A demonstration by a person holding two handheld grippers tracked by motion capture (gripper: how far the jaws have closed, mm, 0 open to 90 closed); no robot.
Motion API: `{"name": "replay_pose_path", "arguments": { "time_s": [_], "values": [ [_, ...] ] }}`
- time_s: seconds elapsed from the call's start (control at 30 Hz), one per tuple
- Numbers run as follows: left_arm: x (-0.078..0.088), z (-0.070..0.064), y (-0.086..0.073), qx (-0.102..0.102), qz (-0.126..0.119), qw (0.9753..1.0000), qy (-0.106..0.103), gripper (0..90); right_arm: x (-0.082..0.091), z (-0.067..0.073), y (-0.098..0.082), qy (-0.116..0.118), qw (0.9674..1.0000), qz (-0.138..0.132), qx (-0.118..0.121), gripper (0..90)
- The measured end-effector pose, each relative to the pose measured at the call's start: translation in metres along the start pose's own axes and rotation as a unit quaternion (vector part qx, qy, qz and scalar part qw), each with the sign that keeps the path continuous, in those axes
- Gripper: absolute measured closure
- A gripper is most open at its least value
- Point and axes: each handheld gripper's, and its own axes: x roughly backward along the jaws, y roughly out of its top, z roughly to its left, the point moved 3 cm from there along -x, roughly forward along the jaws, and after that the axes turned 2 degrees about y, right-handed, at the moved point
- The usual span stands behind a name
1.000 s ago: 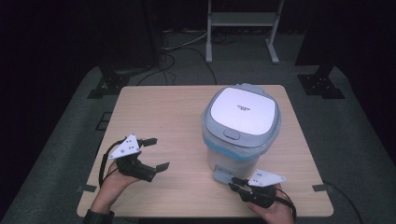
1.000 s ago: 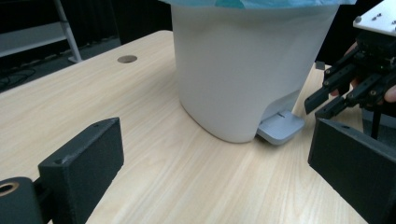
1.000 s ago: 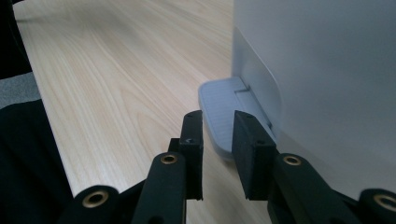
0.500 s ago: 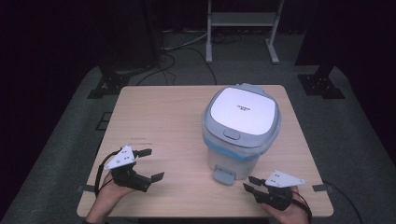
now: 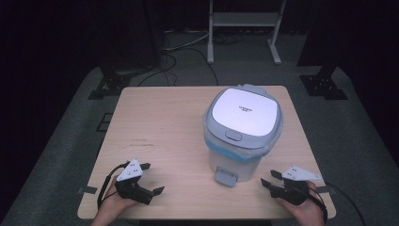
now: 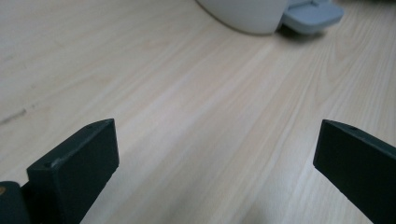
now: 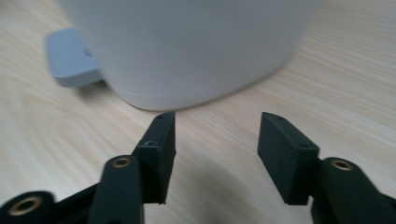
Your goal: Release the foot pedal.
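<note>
Hovering beside the bin (image 5: 242, 132), the right gripper (image 5: 269, 180) is opening emptily, its own camera showing the pedal (image 7: 70, 58); left gripper (image 5: 151, 179) gaping wide

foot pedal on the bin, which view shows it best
The high view: the grey foot pedal shows whole at the base of the white bin, facing the table's near edge. The left gripper view catches it cropped at the top edge; the right gripper view shows it blurred, partly behind the bin wall.
</note>
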Motion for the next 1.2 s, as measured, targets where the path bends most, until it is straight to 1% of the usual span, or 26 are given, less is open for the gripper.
{"name": "replay_pose_path", "arguments": {
  "time_s": [0.03,0.2,0.23,0.27,0.4,0.5,0.57,0.67,0.7,0.77,0.8,0.83,0.87,1.2],
  "values": [
    [-0.001,0.0,-0.001,-0.001,0.002,1.0,0.0,0.0,-0.001,-0.003,-0.001,-0.002,1.0,0.004,-0.006,40.1],
    [-0.005,0.004,-0.01,-0.001,0.026,0.9996,0.012,0.0,-0.001,-0.015,-0.005,-0.019,0.9996,0.011,-0.017,31.4],
    [-0.006,0.005,-0.012,0.002,0.032,0.9994,0.015,0.0,-0.001,-0.017,-0.005,-0.021,0.9996,0.012,-0.017,29.4],
    [-0.007,0.006,-0.013,0.005,0.035,0.9992,0.017,0.0,0.0,-0.019,-0.006,-0.026,0.9994,0.014,-0.018,25.2],
    [-0.008,0.009,-0.017,0.008,0.047,0.9986,0.025,0.0,-0.001,-0.023,-0.009,-0.032,0.9989,0.029,-0.015,18.5],
    [-0.01,0.011,-0.019,0.009,0.052,0.9982,0.03,0.0,-0.003,-0.025,-0.011,-0.034,0.9985,0.039,-0.016,15.9],
    [-0.011,0.011,-0.021,0.008,0.057,0.9978,0.032,0.0,-0.004,-0.027,-0.013,-0.036,0.9982,0.047,-0.012,14.2],
    [-0.013,0.013,-0.024,0.002,0.07,0.9968,0.038,0.0,-0.005,-0.028,-0.014,-0.039,0.9976,0.056,-0.011,12.7],
    [-0.014,0.013,-0.024,0.003,0.077,0.9964,0.037,0.0,-0.005,-0.029,-0.014,-0.039,0.9975,0.057,-0.014,12.3],
    [-0.014,0.014,-0.024,0.005,0.078,0.9962,0.038,0.0,-0.005,-0.03,-0.014,-0.039,0.9973,0.059,-0.021,12.2],
    [-0.014,0.014,-0.024,0.009,0.079,0.9961,0.037,0.0,-0.005,-0.03,-0.014,-0.042,0.9971,0.059,-0.024,12.0],
    [-0.015,0.015,-0.024,0.01,0.084,0.9957,0.038,0.0,-0.005,-0.031,-0.014,-0.044,0.997,0.059,-0.025,11.7],
    [-0.016,0.015,-0.024,0.01,0.086,0.9954,0.042,0.0,-0.006,-0.031,-0.014,-0.045,0.9969,0.059,-0.025,11.5],
    [-0.016,0.015,-0.024,0.012,0.086,0.9952,0.044,0.0,-0.006,-0.031,-0.014,-0.047,0.9967,0.061,-0.026,10.8]
  ]
}}
